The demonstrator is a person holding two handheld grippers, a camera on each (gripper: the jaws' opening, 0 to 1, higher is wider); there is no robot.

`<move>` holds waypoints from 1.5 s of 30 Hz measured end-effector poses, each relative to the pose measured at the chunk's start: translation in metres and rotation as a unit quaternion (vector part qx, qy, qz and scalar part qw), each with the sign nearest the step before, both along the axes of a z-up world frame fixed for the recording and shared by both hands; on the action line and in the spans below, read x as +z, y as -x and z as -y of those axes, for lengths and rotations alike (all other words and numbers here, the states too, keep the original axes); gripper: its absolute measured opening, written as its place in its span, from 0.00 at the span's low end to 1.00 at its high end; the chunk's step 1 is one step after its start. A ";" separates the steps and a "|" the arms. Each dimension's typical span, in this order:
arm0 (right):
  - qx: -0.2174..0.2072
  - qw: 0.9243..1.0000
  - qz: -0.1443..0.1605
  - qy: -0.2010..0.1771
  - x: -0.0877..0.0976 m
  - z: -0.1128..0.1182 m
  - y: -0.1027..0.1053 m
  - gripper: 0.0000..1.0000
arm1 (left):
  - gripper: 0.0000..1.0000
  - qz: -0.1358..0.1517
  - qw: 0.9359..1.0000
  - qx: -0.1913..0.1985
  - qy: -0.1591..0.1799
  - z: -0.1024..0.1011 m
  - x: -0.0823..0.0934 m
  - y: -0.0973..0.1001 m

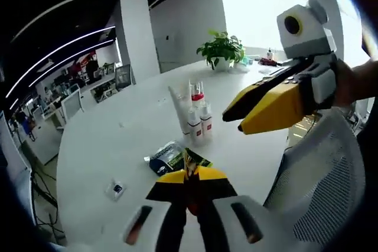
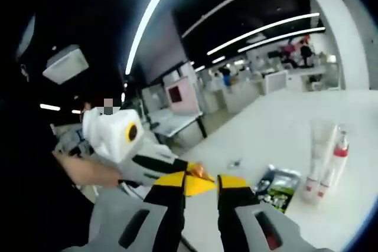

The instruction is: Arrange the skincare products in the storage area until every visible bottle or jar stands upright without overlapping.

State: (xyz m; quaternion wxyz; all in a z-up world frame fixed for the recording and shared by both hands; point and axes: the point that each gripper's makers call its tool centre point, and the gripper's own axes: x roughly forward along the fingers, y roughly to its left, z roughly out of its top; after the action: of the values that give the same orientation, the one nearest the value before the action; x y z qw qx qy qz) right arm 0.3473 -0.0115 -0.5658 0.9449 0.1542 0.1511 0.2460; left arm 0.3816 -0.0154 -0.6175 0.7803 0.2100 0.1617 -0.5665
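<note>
Several upright skincare bottles (image 1: 197, 117) with red caps and labels stand grouped mid-table beside a clear tube (image 1: 179, 105); in the right gripper view the bottles (image 2: 329, 166) are at the right. A dark green-printed pouch (image 1: 167, 157) lies flat in front of them, and the pouch (image 2: 275, 187) also lies just past my right jaws. My left gripper (image 1: 189, 176) hovers above the pouch, its yellow tips together and holding nothing. My right gripper (image 1: 235, 120) comes in from the right, above the table near the bottles. In its own view my right gripper (image 2: 201, 182) has a gap between its jaws, with my left gripper (image 2: 142, 160) at the left.
The round white table (image 1: 112, 137) carries a small sachet (image 1: 116, 190) near its front edge and a potted plant (image 1: 221, 48) at the far side. A white mesh chair (image 1: 328, 187) stands at the right edge. Office desks lie beyond.
</note>
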 end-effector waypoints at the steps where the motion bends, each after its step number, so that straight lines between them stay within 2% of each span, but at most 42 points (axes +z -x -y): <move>1: 0.004 1.000 -0.002 -0.005 0.002 -0.003 0.000 0.13 | 0.01 0.003 1.000 -0.004 0.001 0.002 0.004 0.003; 4: 0.013 1.000 -0.002 -0.024 0.007 -0.009 -0.001 0.12 | 0.01 0.022 1.000 -0.017 0.001 0.006 0.013 0.008; 11: 0.014 0.999 -0.012 -0.045 0.011 -0.011 -0.003 0.05 | 0.01 0.039 0.999 -0.032 0.000 0.011 0.023 0.018; 17: 0.010 0.999 -0.026 -0.038 0.008 -0.012 -0.004 0.05 | 0.01 0.056 0.998 -0.030 -0.006 0.011 0.026 0.017; 21: 0.008 0.999 -0.028 -0.030 0.008 -0.013 -0.006 0.01 | 0.01 0.070 0.997 -0.034 -0.010 0.011 0.028 0.017; 23: 0.010 0.999 -0.028 -0.021 0.008 -0.013 -0.005 0.00 | 0.01 0.066 0.997 -0.034 -0.012 0.011 0.026 0.018; 24: -0.001 1.000 -0.025 0.011 0.005 -0.006 -0.007 0.00 | 0.02 0.065 0.997 -0.035 -0.009 0.010 0.026 0.018; 25: 0.014 1.000 -0.026 0.008 0.006 -0.011 -0.003 0.00 | 0.02 0.061 0.997 -0.037 -0.005 0.010 0.026 0.019; 27: 0.015 1.000 -0.024 0.002 0.008 -0.010 -0.004 0.00 | 0.03 0.053 0.998 -0.040 0.009 0.011 0.028 0.022; 30: 0.021 1.000 -0.020 0.000 0.009 -0.009 -0.001 0.00 | 0.05 0.011 0.998 -0.045 0.033 0.012 0.030 0.027; 31: 0.022 1.000 -0.020 0.000 0.009 -0.009 0.000 0.00 | 0.08 0.013 0.998 -0.048 0.034 0.011 0.030 0.026; 32: 0.024 0.999 -0.021 0.001 0.009 -0.008 0.000 0.00 | 0.12 0.006 0.998 -0.048 0.041 0.011 0.031 0.026; 34: 0.021 1.000 -0.019 0.004 0.009 -0.004 0.001 0.00 | 0.26 -0.038 0.996 -0.028 0.071 0.012 0.031 0.024; 36: 0.015 1.000 -0.019 -0.005 0.010 0.002 0.000 0.00 | 0.38 -0.063 0.994 -0.024 0.086 0.011 0.030 0.022; 38: 0.015 1.000 -0.018 -0.012 0.011 0.005 0.001 0.00 | 0.44 -0.083 0.991 -0.023 0.101 0.011 0.031 0.022; 39: 0.015 1.000 -0.019 -0.014 0.012 0.006 0.001 0.00 | 0.46 -0.116 0.987 -0.031 0.112 0.012 0.031 0.027; 41: 0.013 1.000 -0.019 -0.017 0.011 0.009 0.002 0.00 | 0.48 -0.125 0.984 -0.038 0.120 0.011 0.032 0.028; 44: 0.010 0.999 -0.017 -0.040 0.014 0.011 0.003 0.00 | 0.50 -0.176 0.973 -0.041 0.146 0.012 0.036 0.035; 45: 0.010 0.999 -0.014 -0.047 0.016 0.011 0.003 0.00 | 0.51 -0.215 0.962 -0.034 0.167 0.012 0.038 0.035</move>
State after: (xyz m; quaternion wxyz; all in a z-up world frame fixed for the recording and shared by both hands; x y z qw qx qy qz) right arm 0.3441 -0.0229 -0.5501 0.9320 0.2004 0.1542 0.2598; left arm 0.3463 -0.0271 -0.5792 0.7312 -0.0448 0.2216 -0.6436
